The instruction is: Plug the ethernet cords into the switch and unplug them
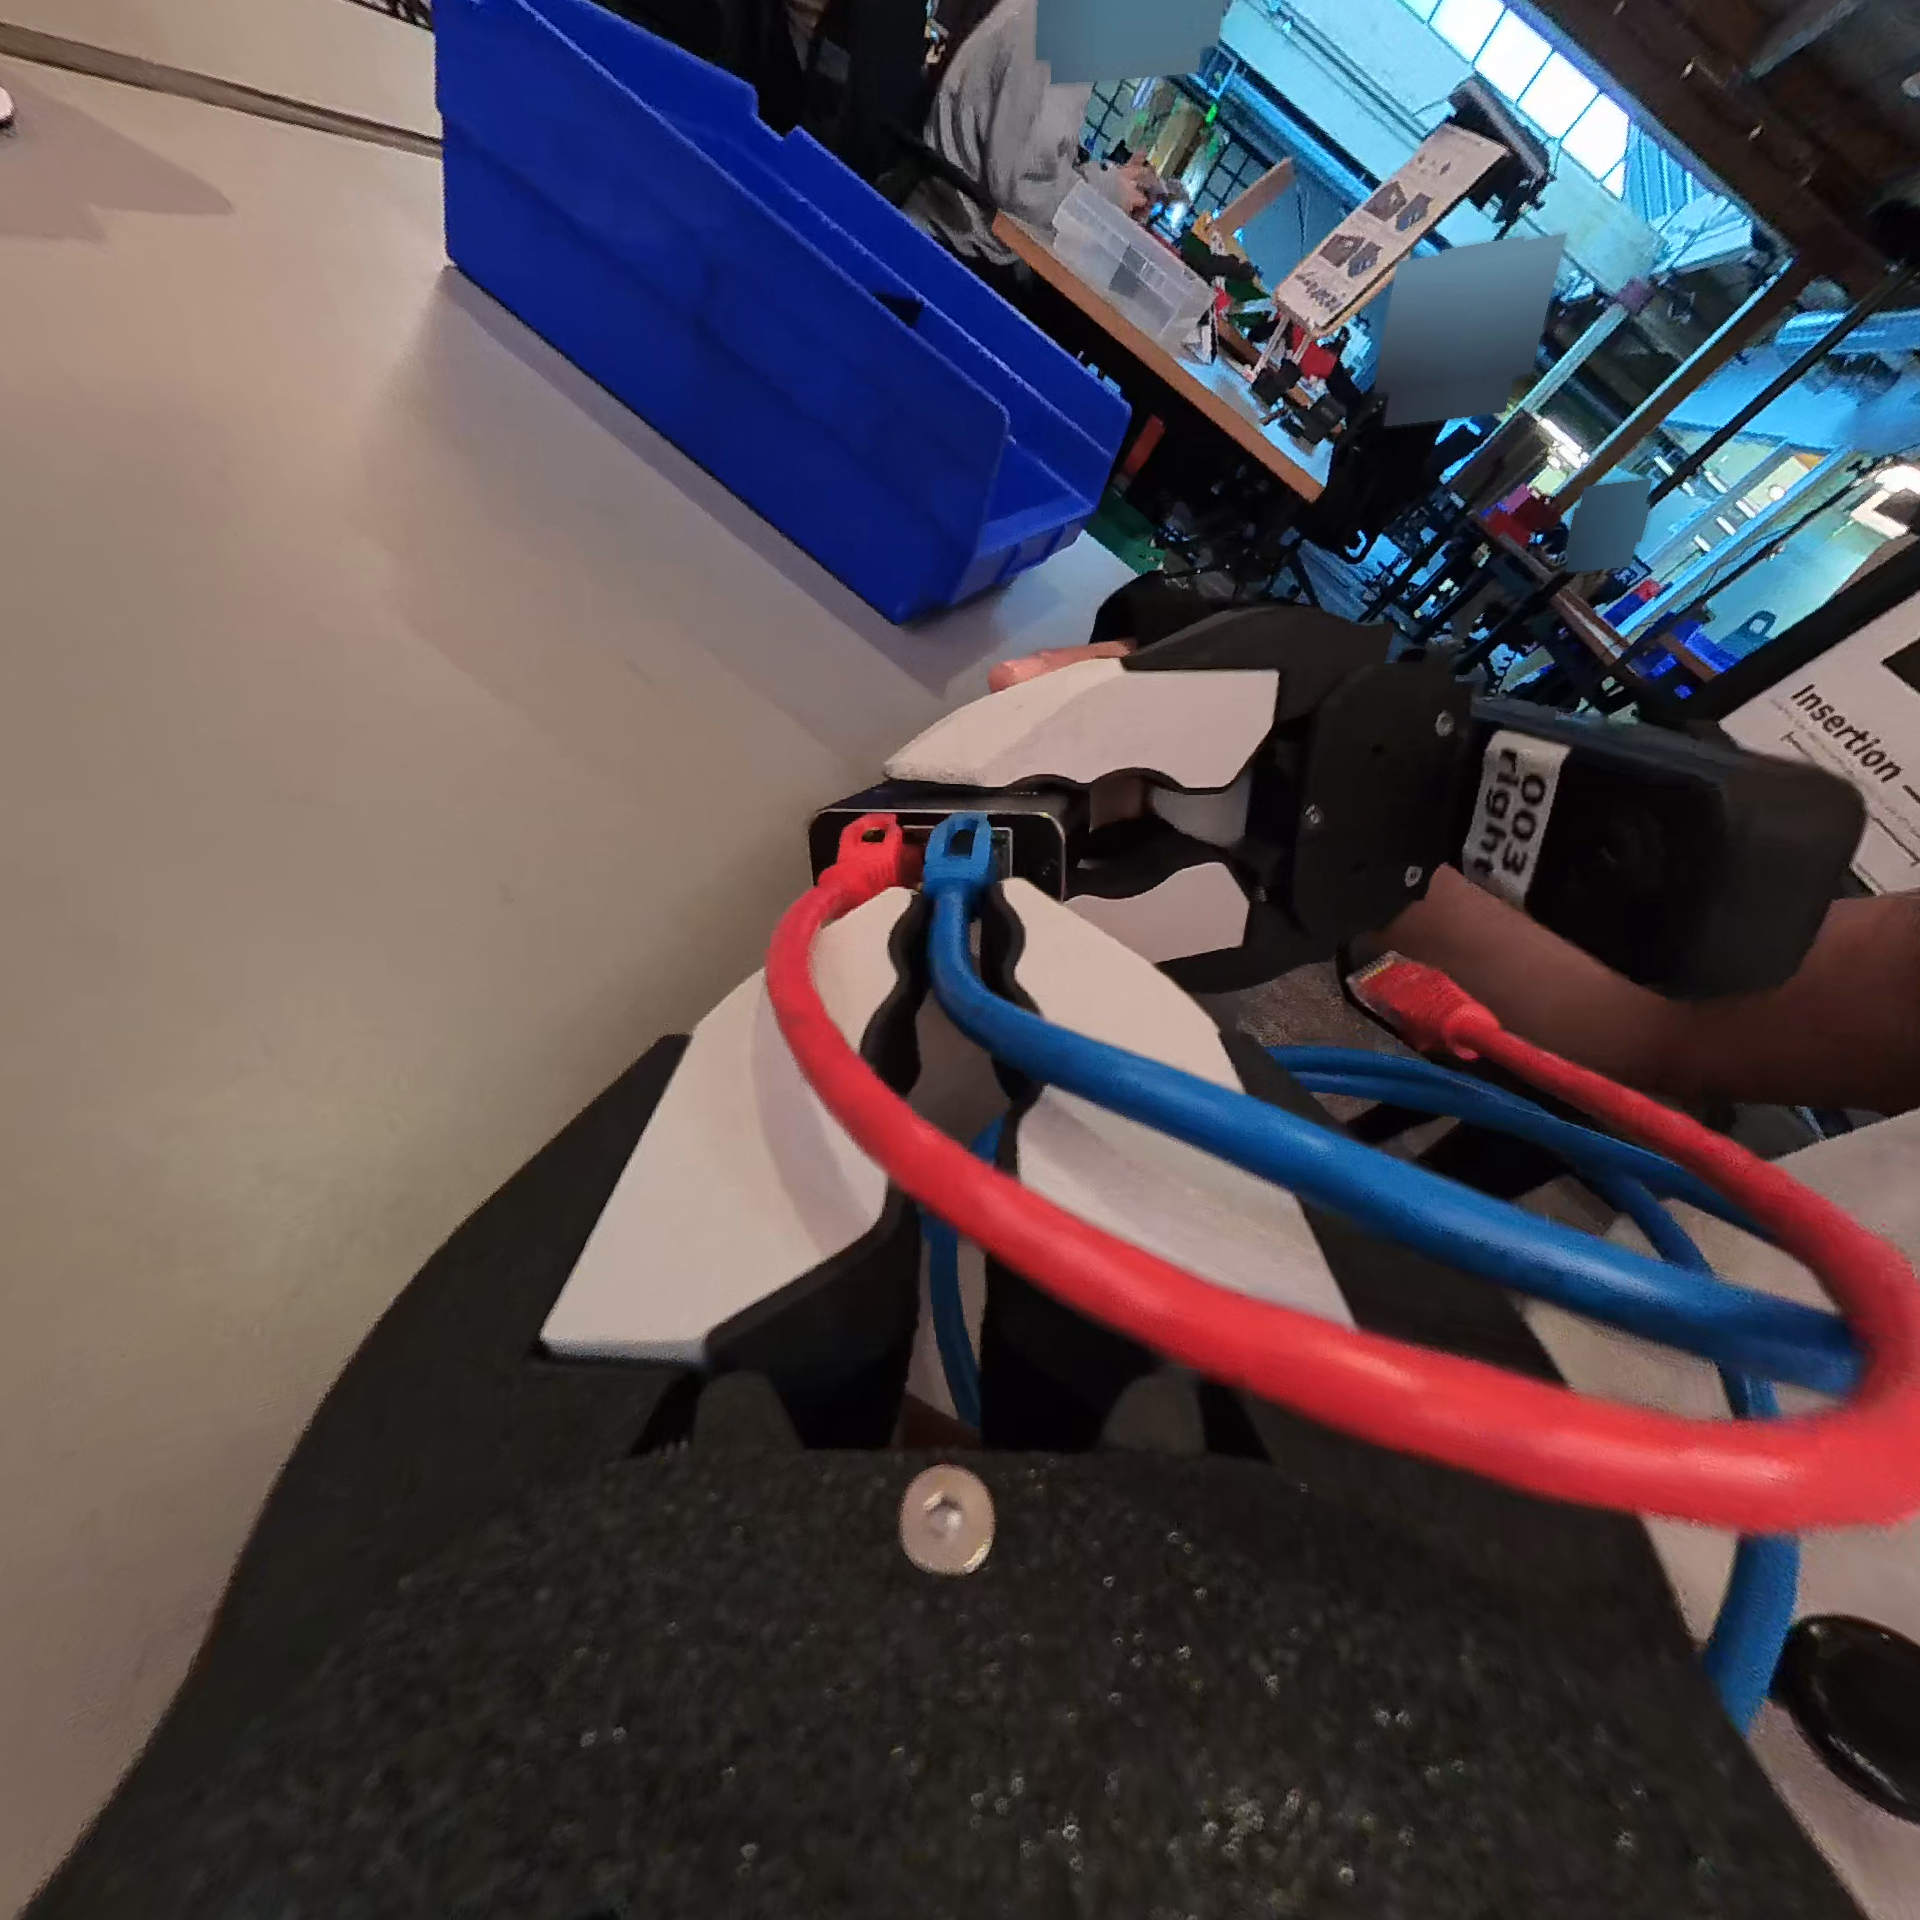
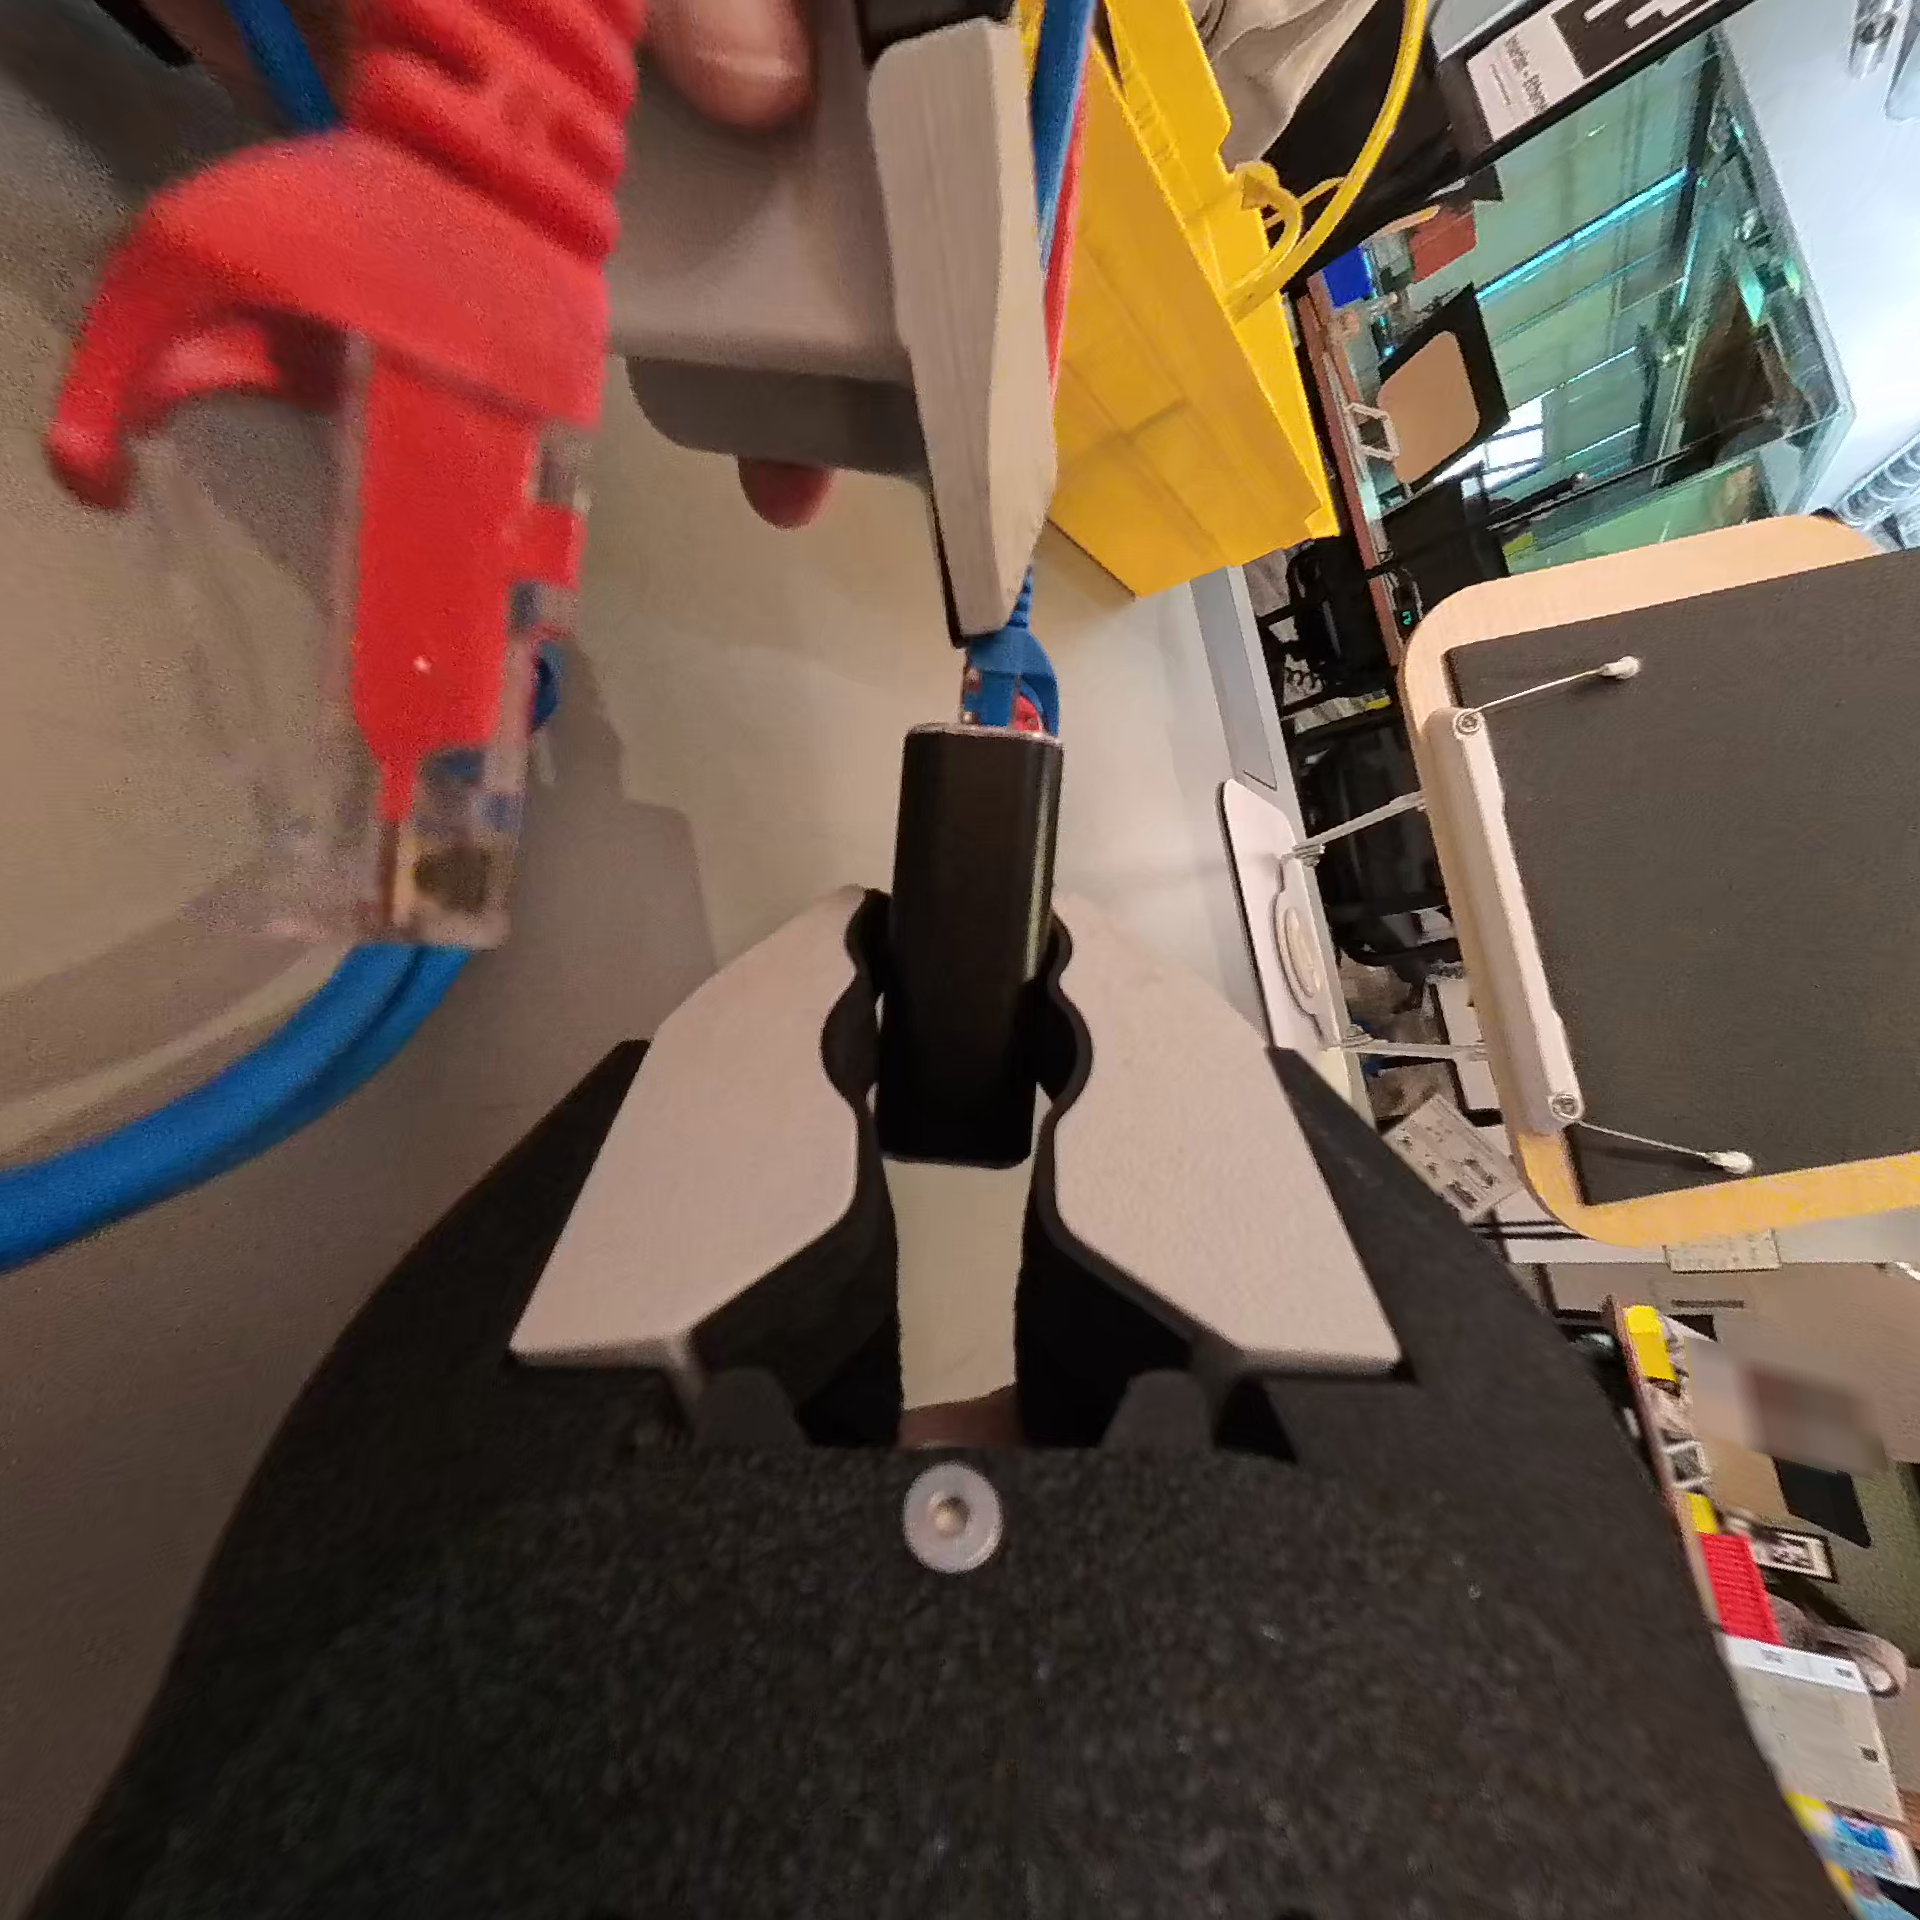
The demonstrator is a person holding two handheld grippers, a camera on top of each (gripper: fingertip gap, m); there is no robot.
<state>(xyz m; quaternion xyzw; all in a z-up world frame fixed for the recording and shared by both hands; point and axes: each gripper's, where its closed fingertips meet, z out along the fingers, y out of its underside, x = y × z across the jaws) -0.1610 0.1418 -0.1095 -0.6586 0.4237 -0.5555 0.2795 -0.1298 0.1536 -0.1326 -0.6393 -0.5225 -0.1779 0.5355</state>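
Two cords, red cord and blue cord; one switch; one blue bin.

The left gripper reached forward with its jaws drawn close around the blue cord just behind its plug. The right gripper came in from the side, its jaws clamped on the black switch, a hand holding its body.

A pale grey table carries a blue plastic bin near its far edge; a yellow bin stands on it too. Beyond, a wooden workbench holds a clear plastic box and an upright printed board; a grey-sleeved person sits beside it.
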